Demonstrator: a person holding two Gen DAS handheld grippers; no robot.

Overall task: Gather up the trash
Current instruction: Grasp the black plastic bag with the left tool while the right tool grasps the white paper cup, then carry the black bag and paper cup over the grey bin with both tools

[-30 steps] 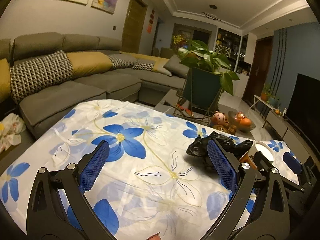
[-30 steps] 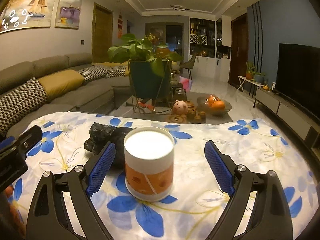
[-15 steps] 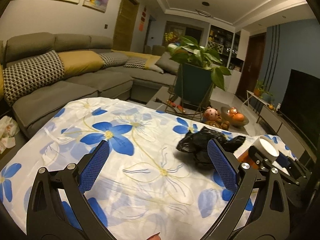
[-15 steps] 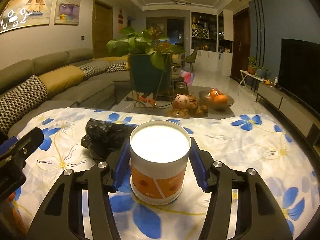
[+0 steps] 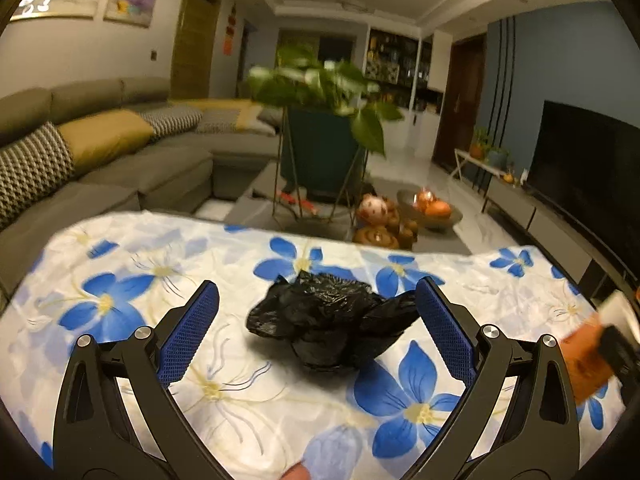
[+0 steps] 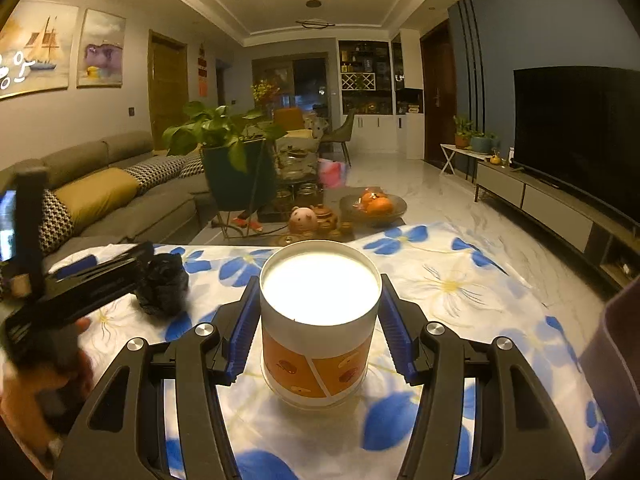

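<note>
blurred orange cup [image 5: 592, 354] beside left tongs [image 5: 318, 320]

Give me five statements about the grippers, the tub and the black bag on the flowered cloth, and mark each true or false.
1. The right gripper is clamped on the orange and white tub. True.
2. The left gripper is shut on the black bag. False: its fingers are spread wide, with the bag between them.
3. The tub has a white lid on. True.
4. The bag lies on a bare wooden tabletop. False: it lies on the flowered cloth.
5. The tub lies on its side. False: it is upright.
</note>
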